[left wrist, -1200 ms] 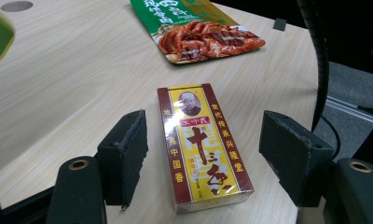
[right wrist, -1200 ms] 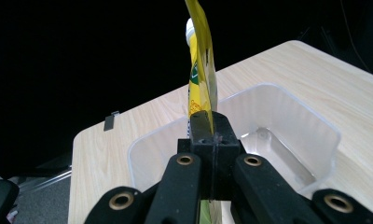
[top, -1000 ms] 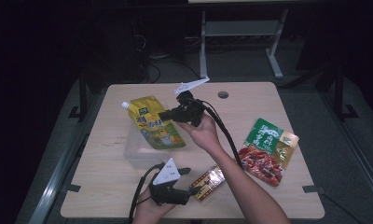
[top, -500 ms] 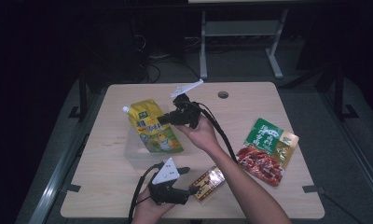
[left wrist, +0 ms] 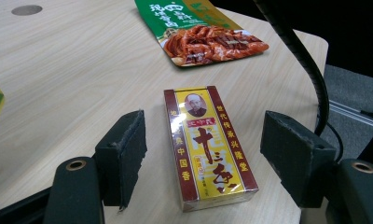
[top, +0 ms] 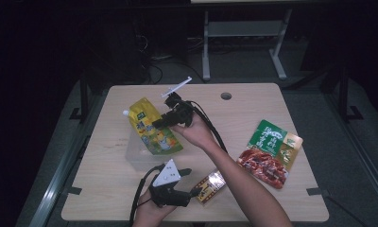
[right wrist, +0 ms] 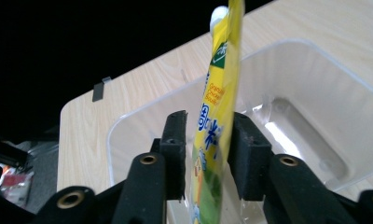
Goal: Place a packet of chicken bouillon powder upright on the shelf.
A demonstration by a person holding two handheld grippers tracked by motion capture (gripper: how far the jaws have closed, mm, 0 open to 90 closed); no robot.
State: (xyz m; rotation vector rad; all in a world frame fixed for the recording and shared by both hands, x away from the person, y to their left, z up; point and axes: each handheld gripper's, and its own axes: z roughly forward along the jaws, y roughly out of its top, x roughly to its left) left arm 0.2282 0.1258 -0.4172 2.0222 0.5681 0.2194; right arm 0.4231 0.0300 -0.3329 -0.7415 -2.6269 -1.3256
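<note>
A yellow spouted pouch (top: 151,130) hangs edge-on over a clear plastic bin (top: 134,160) at the table's left middle. My right gripper (top: 157,124) is shut on the pouch. In the right gripper view the pouch (right wrist: 217,107) stands pinched between the two pads, the gripper (right wrist: 208,140) over the bin (right wrist: 315,88). A yellow and red spice box (top: 210,186) lies flat near the front edge. My left gripper (top: 194,192) is open, one jaw on each side of the box without touching it. The left gripper view shows the box (left wrist: 205,147) inside the open gripper (left wrist: 203,140).
A green and red snack packet (top: 270,153) lies flat at the right of the wooden table (top: 234,127); it also appears beyond the box as the packet (left wrist: 203,32). A cable hole (top: 226,96) sits near the far edge. The right gripper's cable (left wrist: 306,70) trails past the box.
My right gripper has carried the yellow pouch a little to the left and lower over the clear bin. The left gripper has stayed open around the spice box.
</note>
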